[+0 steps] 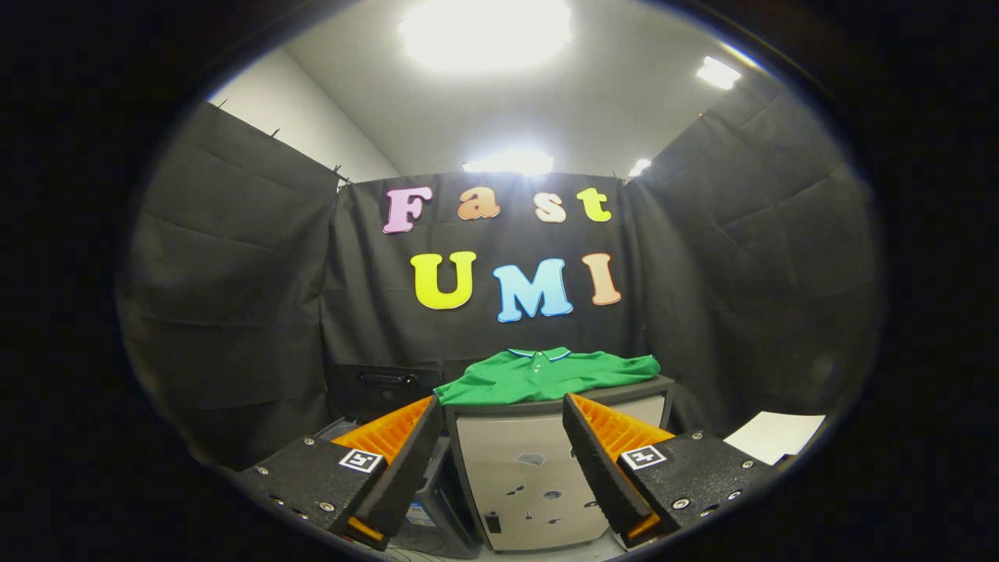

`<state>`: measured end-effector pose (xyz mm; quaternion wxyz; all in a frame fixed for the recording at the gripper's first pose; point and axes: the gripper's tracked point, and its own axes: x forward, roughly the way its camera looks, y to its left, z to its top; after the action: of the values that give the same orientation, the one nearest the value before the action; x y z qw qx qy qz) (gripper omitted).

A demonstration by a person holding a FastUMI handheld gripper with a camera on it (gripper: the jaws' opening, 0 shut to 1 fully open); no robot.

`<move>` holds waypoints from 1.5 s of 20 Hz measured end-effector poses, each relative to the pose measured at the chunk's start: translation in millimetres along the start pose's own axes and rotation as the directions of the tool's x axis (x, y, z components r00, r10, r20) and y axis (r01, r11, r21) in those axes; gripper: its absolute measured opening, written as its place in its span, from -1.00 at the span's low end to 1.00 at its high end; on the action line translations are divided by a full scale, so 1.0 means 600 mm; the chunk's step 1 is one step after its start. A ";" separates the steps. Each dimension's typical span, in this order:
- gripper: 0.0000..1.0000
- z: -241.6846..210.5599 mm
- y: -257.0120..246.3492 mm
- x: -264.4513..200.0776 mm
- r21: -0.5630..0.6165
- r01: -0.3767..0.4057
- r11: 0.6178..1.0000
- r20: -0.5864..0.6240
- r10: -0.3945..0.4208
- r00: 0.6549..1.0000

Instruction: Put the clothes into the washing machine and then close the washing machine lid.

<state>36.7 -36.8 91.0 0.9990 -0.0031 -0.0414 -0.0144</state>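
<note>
The green polo shirt [546,373] lies spread flat over the closed top of the washing machine [538,468], draped to its front edge — easy to pinch there. The gripper [503,437] hangs short of it, fingers wide and empty, framing the machine's front — open room lies between for an approach.

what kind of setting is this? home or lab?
Likely a staged recording booth, not a home: black cloth walls on all sides, and a small washing machine with a green shirt on its lid. The open gripper is short of it.
</note>
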 end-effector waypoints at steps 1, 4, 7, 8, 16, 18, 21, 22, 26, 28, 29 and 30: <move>0.90 0.009 -0.003 0.015 -0.004 -0.001 1.000 0.003 0.001 1.000; 0.90 0.028 -0.012 0.060 -0.009 -0.007 1.000 0.001 0.007 1.000; 0.90 0.040 -0.019 0.108 -0.021 -0.015 1.000 -0.011 0.015 1.000; 0.90 0.043 -0.023 0.123 -0.027 -0.016 1.000 -0.016 0.015 1.000; 0.90 0.048 -0.045 0.245 -0.030 -0.022 0.999 -0.081 0.019 0.997; 0.90 0.053 -0.047 0.270 -0.027 -0.021 0.999 -0.093 0.018 0.996; 0.90 0.056 -0.055 0.307 -0.022 -0.024 0.999 -0.108 0.022 0.994; 0.90 0.053 -0.056 0.319 -0.022 -0.027 0.999 -0.120 0.024 0.992; 0.90 0.038 -0.070 0.371 -0.015 -0.038 0.999 -0.189 0.034 0.981; 0.90 0.030 -0.077 0.395 -0.013 -0.035 0.999 -0.221 0.031 0.975; 0.90 0.029 -0.083 0.408 -0.010 -0.029 1.000 -0.230 0.026 0.973; 0.90 0.028 -0.089 0.420 -0.006 -0.023 1.000 -0.236 0.021 0.972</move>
<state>285.0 -96.9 129.0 0.9969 -0.0061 0.0777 -0.0039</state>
